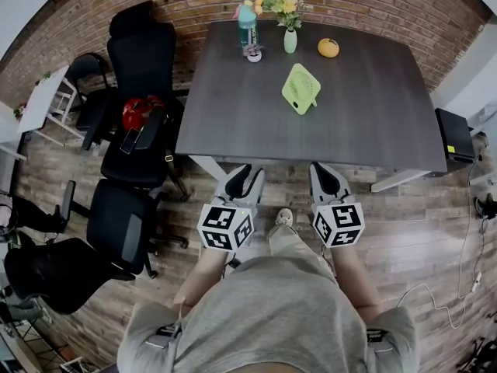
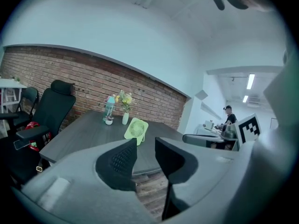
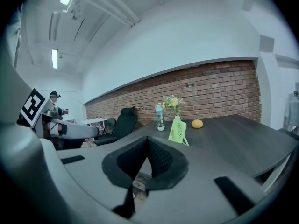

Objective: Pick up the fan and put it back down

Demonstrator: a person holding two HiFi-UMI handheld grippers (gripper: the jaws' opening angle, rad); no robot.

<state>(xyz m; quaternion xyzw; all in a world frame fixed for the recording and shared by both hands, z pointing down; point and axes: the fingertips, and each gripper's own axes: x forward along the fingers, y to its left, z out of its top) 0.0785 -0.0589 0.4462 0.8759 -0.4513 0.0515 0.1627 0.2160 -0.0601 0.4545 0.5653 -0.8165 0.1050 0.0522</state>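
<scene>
You can read no word, number or brand anywhere in these views. The only signs are the black-and-white square code patterns, which stand on the marker cube (image 1: 226, 227) of your left gripper (image 1: 250, 174) and on the matching cube (image 1: 338, 224) of your right gripper (image 1: 319, 169). Any print on the teal bottle (image 1: 247, 23) at the far edge of the table (image 1: 373, 115) is too small to read.

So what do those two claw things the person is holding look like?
The left gripper and right gripper are both pale grey plastic. Each has two chunky fingers lined with black dimpled pads. Behind the fingers, each one carries a white cube printed with black square patterns, a bit like a puzzle code. The person wears a grey short-sleeved shirt.
</scene>
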